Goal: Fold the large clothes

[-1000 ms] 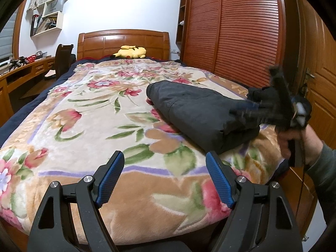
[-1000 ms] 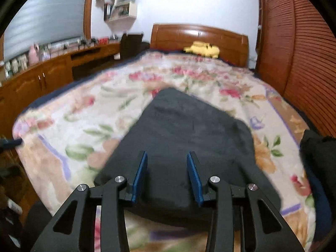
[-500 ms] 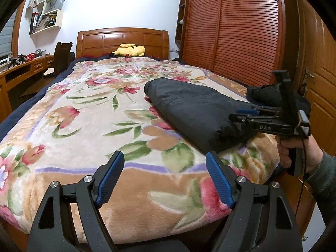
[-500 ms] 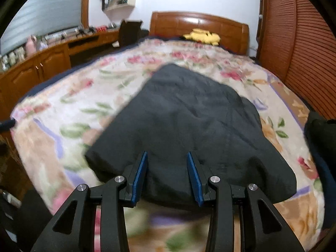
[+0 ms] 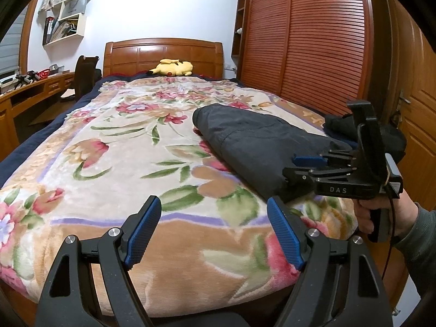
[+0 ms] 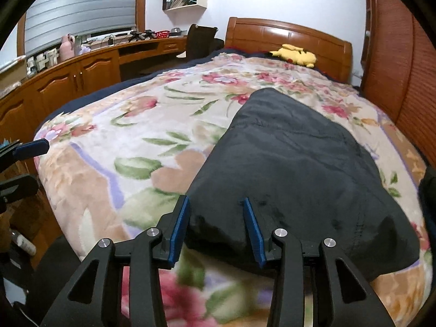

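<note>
A dark grey garment (image 5: 253, 139) lies folded on the right part of the floral blanket (image 5: 122, 147); it also shows in the right wrist view (image 6: 299, 169). My left gripper (image 5: 214, 231) is open and empty above the bed's foot edge, left of the garment. My right gripper (image 6: 216, 229) is open, its blue pads level with the garment's near edge, holding nothing. In the left wrist view the right gripper (image 5: 302, 167) sits at the garment's near corner, held by a hand. The left gripper's fingertip (image 6: 32, 147) shows at the left edge of the right wrist view.
A yellow plush toy (image 5: 173, 67) lies by the wooden headboard (image 5: 163, 54). A second dark garment (image 5: 346, 125) sits at the bed's right edge. Red-brown wardrobe doors (image 5: 305, 41) stand on the right. A wooden desk (image 6: 81, 68) and chair (image 6: 200, 41) run along the left.
My right gripper has drawn back and lowered toward the garment's near edge, staying open. The left gripper has barely moved.
</note>
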Demonstrator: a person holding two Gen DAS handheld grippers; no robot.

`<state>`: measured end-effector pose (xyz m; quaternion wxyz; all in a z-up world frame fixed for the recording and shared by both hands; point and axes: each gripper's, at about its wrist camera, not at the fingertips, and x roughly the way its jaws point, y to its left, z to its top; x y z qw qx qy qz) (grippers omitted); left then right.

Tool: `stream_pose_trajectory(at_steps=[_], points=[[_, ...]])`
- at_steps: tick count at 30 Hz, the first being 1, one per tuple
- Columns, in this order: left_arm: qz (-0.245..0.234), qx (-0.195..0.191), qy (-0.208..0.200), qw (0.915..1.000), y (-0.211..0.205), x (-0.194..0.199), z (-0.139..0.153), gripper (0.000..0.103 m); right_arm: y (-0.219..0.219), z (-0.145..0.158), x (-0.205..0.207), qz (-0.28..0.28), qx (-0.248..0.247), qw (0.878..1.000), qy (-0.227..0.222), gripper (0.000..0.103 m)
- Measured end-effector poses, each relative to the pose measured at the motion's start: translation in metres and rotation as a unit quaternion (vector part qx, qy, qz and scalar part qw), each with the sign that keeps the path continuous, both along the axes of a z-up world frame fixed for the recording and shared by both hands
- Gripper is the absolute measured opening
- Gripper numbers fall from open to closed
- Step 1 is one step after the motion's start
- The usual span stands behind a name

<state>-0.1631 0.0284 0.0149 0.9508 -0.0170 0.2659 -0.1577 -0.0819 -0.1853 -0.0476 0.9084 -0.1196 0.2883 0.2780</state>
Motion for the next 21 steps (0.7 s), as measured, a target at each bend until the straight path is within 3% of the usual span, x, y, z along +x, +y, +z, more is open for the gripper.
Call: stream_pose_trajectory(at_steps=[4, 9, 13, 21], points=[[0.001, -0.006, -0.002, 1.0000, 0.002, 0.003, 0.001, 0.081, -0.004, 0.001, 0.002, 0.001, 0.011, 1.000, 0.013, 0.048], [-0.002, -0.011, 0.004, 0.9999, 0.002, 0.018, 0.003, 0.097, -0.002, -0.006, 0.003, 0.001, 0.009, 1.000, 0.014, 0.048], [0.001, -0.010, 0.007, 0.9999, 0.000, 0.036, 0.004, 0.102, 0.000, -0.012, 0.005, 0.002, 0.012, 1.000, 0.015, 0.048], [0.000, 0.004, 0.017, 0.9998, -0.005, 0.071, 0.001, 0.102, -0.005, -0.016, 0.006, 0.012, 0.030, 0.999, 0.016, 0.048]])
